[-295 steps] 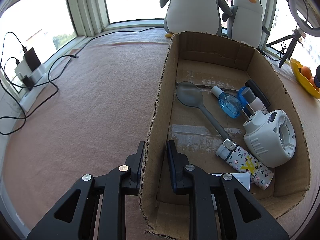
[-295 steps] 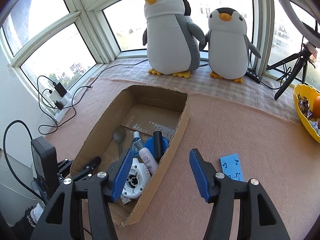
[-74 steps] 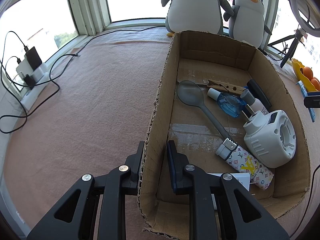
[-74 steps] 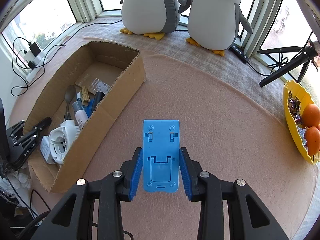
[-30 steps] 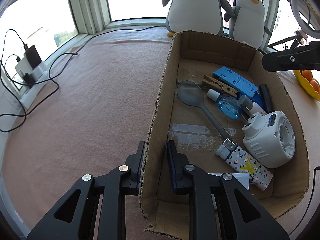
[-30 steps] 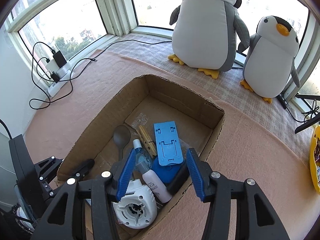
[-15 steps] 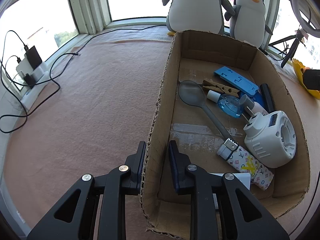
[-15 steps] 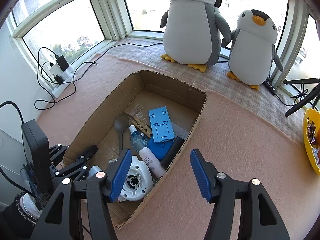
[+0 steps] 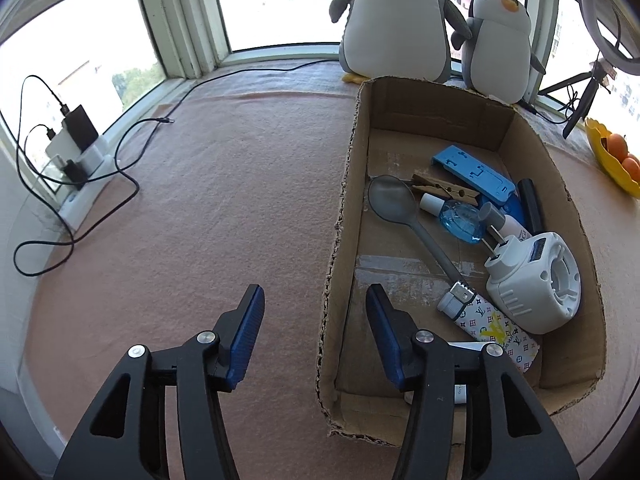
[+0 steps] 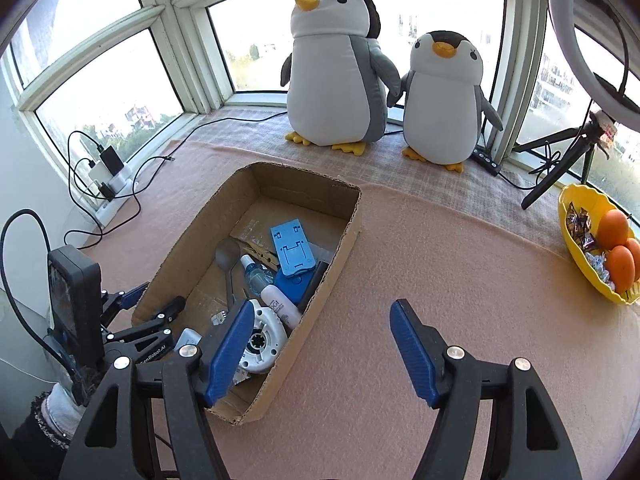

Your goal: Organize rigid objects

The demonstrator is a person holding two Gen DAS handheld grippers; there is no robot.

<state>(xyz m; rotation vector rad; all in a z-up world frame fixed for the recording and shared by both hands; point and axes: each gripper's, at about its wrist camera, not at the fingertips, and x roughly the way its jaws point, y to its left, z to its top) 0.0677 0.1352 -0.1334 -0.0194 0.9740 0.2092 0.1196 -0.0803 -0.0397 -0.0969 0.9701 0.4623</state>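
Observation:
A cardboard box [image 9: 344,216] [image 10: 348,248] lies on the pink cloth. It holds a blue phone stand [image 9: 472,174] [image 10: 292,250], a wooden clothespin [image 9: 444,190], a grey spoon [image 9: 390,200], a blue bottle [image 9: 458,218], a white round device [image 9: 534,284] [image 10: 262,338] and a patterned tube [image 9: 496,330]. My left gripper [image 9: 316,328] [image 10: 158,306] is open, its fingers on either side of the box's left wall, apart from it. My right gripper [image 10: 320,354] is open and empty above the cloth beside the box's right wall.
Two plush penguins [image 10: 336,72] [image 10: 444,100] stand at the window behind the box. A yellow bowl of oranges [image 10: 588,248] sits at the right. A tripod [image 10: 560,160] stands at the back right. A power strip with cables [image 9: 76,148] lies at the left.
My left gripper has opened and let go of the box's left wall. My right gripper, having released the blue phone stand into the box, has drawn back and higher.

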